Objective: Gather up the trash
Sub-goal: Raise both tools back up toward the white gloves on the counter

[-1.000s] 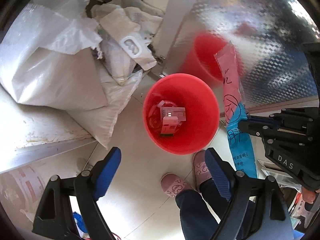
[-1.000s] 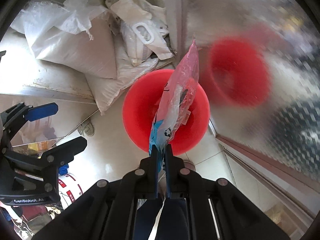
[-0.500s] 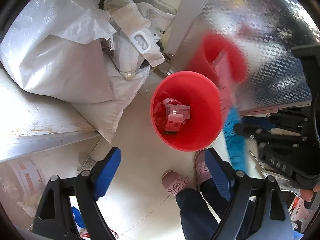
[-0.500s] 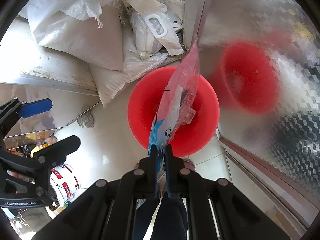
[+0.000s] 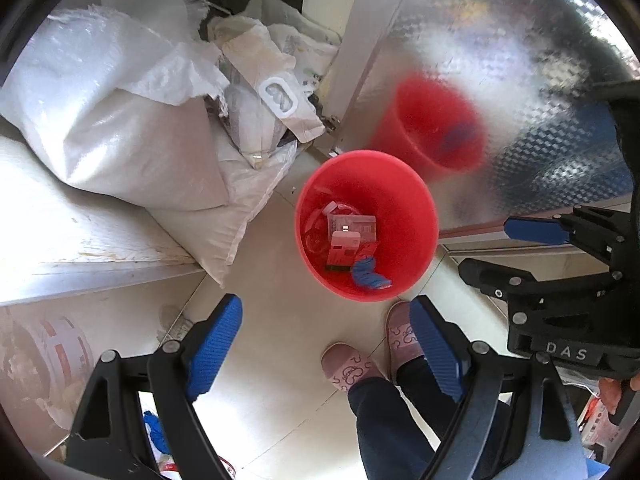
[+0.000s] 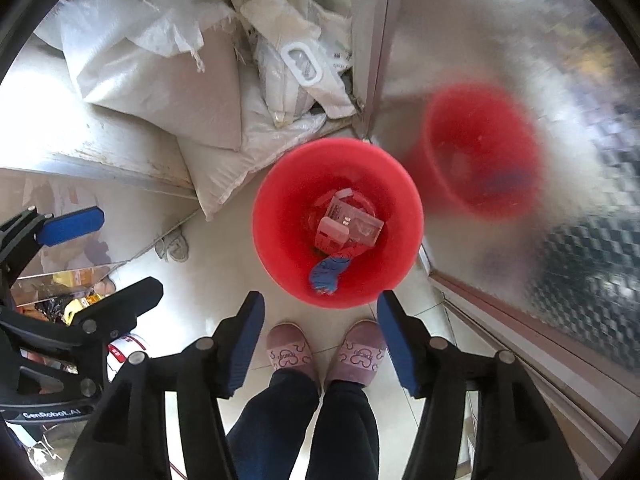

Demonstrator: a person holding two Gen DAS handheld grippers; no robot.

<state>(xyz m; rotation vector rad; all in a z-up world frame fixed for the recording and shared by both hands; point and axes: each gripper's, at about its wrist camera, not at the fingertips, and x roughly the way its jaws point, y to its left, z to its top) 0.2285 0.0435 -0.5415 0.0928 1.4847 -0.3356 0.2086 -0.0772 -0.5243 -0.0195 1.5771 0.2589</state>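
Note:
A red bucket [image 5: 400,184] [image 6: 280,184] stands on the tiled floor straight below both grippers. In it lie pink cartons [image 5: 348,240] [image 6: 340,228] and a crumpled pink and blue plastic wrapper [image 5: 368,274] [image 6: 326,272]. My right gripper [image 6: 320,304] points down above the bucket's near rim; its jaws are opening and nothing is between them. It also shows at the right of the left wrist view [image 5: 494,250]. My left gripper [image 5: 326,308] hangs open and empty above the floor just in front of the bucket, and appears at the left of the right wrist view [image 6: 116,256].
White woven sacks [image 5: 120,140] and bags are piled behind and left of the bucket on a raised ledge [image 5: 80,248]. A shiny patterned metal door [image 5: 520,80] to the right mirrors the bucket. A person's feet in pink slippers [image 6: 320,356] stand close to the bucket.
The right gripper's jaws parted and the pink and blue wrapper they held fell into the red bucket. The left gripper stayed open and rose a little.

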